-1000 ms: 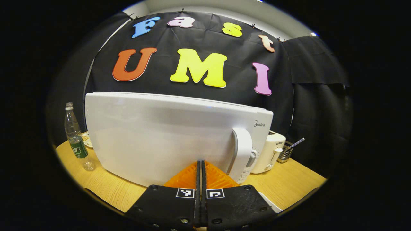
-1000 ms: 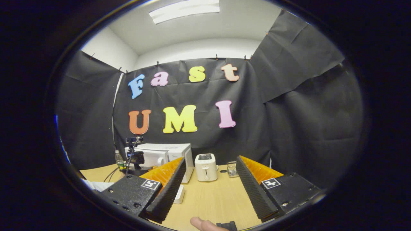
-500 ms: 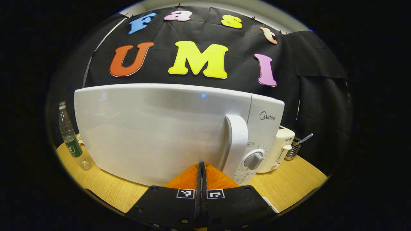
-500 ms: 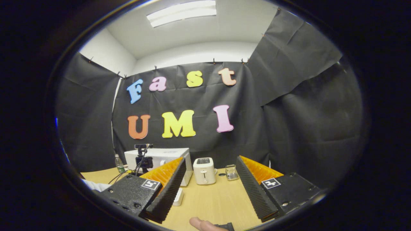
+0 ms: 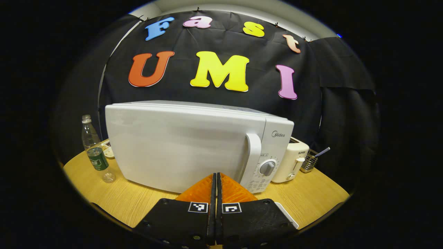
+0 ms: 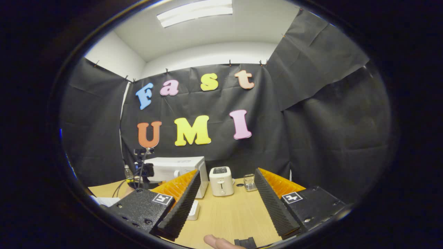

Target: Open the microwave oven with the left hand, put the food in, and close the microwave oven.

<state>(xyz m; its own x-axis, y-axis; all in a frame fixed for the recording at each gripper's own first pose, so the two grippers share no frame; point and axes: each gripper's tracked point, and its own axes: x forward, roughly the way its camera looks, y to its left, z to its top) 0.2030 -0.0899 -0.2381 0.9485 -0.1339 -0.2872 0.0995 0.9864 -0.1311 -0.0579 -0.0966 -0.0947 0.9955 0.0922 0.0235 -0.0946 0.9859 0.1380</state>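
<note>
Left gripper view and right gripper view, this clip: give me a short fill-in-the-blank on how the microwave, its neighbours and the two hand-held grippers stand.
1. The microwave oven has its door ____.
2. The left hand-held gripper has its fingers ____.
3. The right hand-held gripper has its fingers ____.
4. In the left gripper view, the appliance just right of the microwave oven is a ____.

Missing words: shut; shut; open; toaster

Bottle (image 5: 96, 155) left of microwave (image 5: 183, 145), toaster (image 5: 290, 162) right, all on table (image 5: 114, 200).
</note>
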